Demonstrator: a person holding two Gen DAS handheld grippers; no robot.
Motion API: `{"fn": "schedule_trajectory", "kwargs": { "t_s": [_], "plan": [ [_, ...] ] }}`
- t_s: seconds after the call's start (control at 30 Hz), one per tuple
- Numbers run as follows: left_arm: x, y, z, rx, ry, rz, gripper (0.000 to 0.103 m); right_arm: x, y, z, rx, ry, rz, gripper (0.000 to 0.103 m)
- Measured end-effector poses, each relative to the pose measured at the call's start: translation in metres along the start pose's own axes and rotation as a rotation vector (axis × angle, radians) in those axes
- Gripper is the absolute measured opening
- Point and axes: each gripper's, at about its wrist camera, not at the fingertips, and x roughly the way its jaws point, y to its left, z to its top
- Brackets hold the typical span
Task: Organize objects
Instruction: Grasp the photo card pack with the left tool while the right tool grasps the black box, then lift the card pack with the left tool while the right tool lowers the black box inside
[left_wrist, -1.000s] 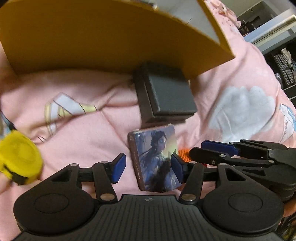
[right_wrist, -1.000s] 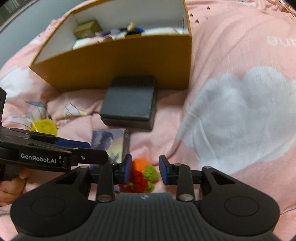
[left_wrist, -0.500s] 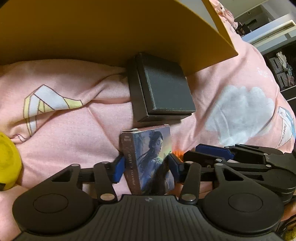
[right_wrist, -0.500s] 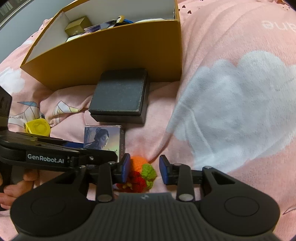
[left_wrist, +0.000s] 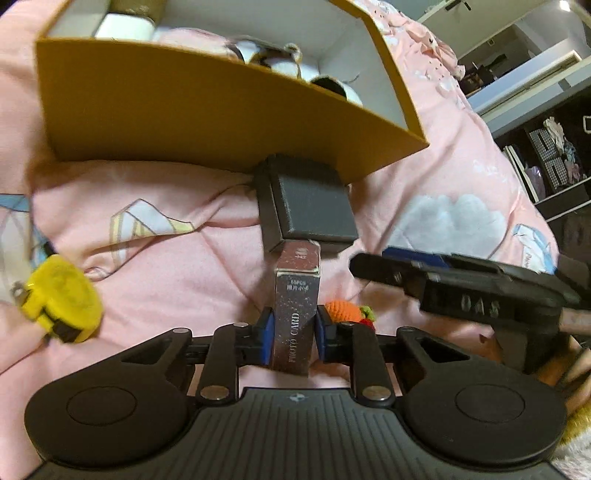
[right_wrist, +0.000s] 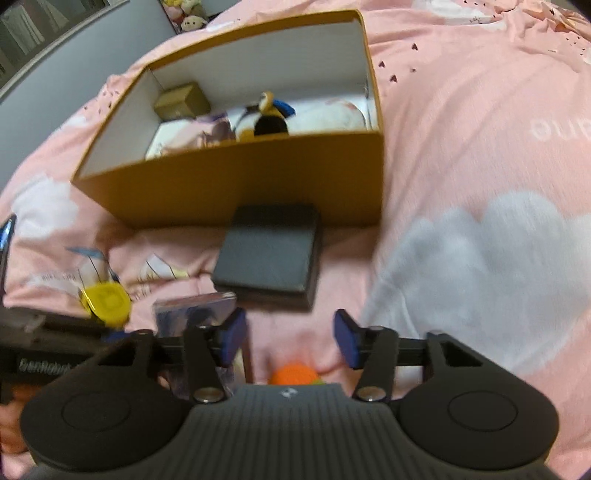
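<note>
Left gripper (left_wrist: 292, 328) clamps photo card box (left_wrist: 296, 314) across narrow sides: light, stiff, glossy, likely slippery. Right gripper (right_wrist: 289, 341) open, empty.

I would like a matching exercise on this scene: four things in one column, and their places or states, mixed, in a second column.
Things:
1. silver photo card box
2. flat black square box
3. orange crocheted toy
4. small gold box

Places or states:
A. inside the open orange cardboard box
B. below the open right gripper
C. clamped in the left gripper
D. on the pink blanket, against the cardboard box

Pairs: 1-C, 2-D, 3-B, 4-A
</note>
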Motion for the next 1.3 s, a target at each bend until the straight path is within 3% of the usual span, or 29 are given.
{"fn": "schedule_trajectory", "kwargs": {
  "t_s": [0.23, 0.53, 0.8, 0.9, 1.07, 1.3],
  "plan": [
    [-0.028, 0.010, 0.012, -0.043, -0.131, 0.049, 0.025, 0.021, -0.018, 0.033, 0.135, 0.017, 0.079, 0.061],
    [-0.008, 0.035, 0.023, -0.127, -0.126, 0.107, 0.025, 0.059, -0.037, 0.044, 0.285, 0.095, 0.172, 0.061],
    [-0.002, 0.057, 0.027, -0.233, -0.178, 0.105, 0.026, 0.084, -0.051, 0.040, 0.390, 0.128, 0.280, 0.063],
    [0.002, 0.061, 0.029, -0.254, -0.178, 0.102, 0.027, 0.084, -0.051, 0.039, 0.388, 0.125, 0.286, 0.061],
    [0.004, 0.062, 0.030, -0.267, -0.172, 0.096, 0.027, 0.064, -0.037, 0.039, 0.317, 0.090, 0.270, 0.045],
    [-0.008, 0.052, 0.026, -0.194, -0.185, 0.071, 0.025, 0.038, -0.013, 0.035, 0.221, 0.053, 0.257, 0.041]
  ]
}}
